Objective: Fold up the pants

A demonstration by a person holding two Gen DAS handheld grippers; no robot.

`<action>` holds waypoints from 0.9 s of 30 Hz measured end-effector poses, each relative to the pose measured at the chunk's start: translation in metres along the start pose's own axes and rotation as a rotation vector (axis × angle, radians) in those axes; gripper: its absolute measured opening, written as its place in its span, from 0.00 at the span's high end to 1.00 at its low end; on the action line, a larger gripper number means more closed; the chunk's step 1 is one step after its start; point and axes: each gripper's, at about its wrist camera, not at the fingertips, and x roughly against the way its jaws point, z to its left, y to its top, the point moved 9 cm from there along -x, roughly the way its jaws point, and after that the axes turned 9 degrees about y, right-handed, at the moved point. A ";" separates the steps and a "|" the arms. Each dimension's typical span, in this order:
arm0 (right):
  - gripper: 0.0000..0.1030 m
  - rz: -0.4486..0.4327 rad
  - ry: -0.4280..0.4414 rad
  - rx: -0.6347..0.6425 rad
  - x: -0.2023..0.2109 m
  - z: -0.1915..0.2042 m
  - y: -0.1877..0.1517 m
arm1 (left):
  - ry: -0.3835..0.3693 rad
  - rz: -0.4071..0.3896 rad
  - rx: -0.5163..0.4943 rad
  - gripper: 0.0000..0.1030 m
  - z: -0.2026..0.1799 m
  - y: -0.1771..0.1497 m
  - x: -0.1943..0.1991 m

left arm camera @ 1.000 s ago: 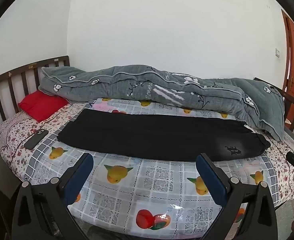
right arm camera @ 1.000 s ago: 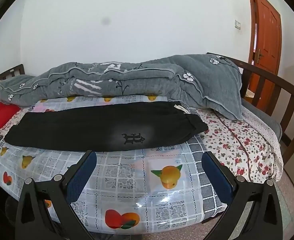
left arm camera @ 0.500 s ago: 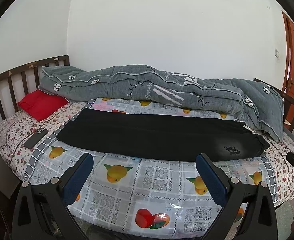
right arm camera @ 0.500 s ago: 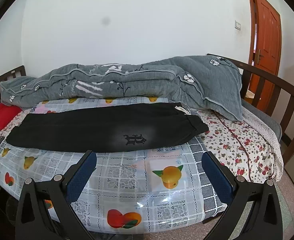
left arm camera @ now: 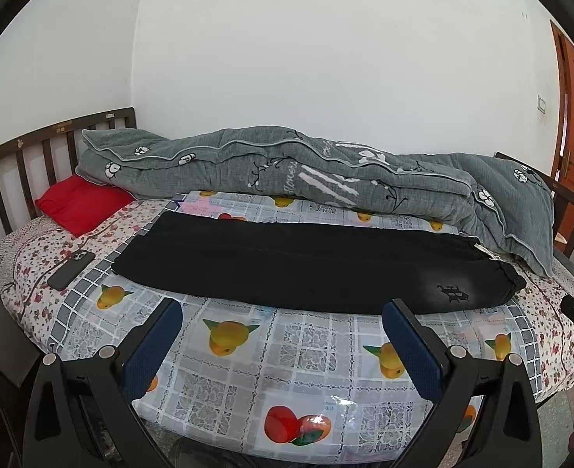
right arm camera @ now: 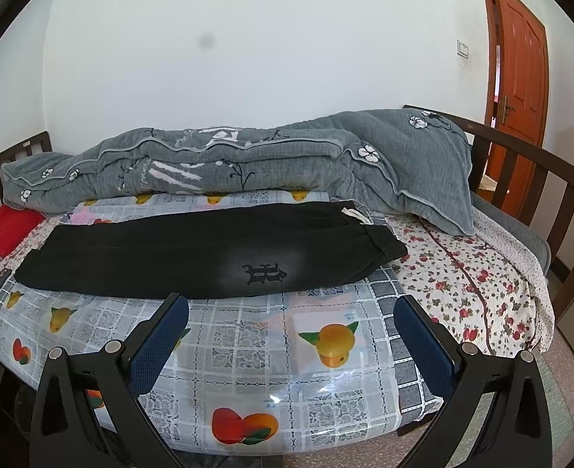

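Matt black cloth pants point(left arm camera: 306, 265) on glossy plastic cover point(left arm camera: 287, 355); quilted grey blanket point(left arm camera: 326, 171)

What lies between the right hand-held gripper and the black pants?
Only bare fruit-print cover; right wrist view shows nothing else between right hand-held gripper and black pants.

Open fruit-print plastic sheet point(left arm camera: 287, 335) fronts the black pants point(left arm camera: 306, 265); a bulky grey quilt point(left arm camera: 287, 167) blocks behind, a dark phone point(left arm camera: 70, 270) lies left.

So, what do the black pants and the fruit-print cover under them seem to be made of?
Black pants: probably soft matte knit, since the waistband looks gathered. Fruit-print cover: probably glossy plastic sheet, since it shows bright glare patches.
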 end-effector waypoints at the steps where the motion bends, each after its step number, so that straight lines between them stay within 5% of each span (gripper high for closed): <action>1: 0.00 0.000 0.000 0.000 0.000 0.000 0.000 | -0.001 0.000 -0.001 0.00 0.000 0.000 0.000; 27: 0.00 -0.007 0.006 -0.013 0.003 0.000 0.002 | 0.000 -0.003 0.001 0.00 0.002 0.003 0.002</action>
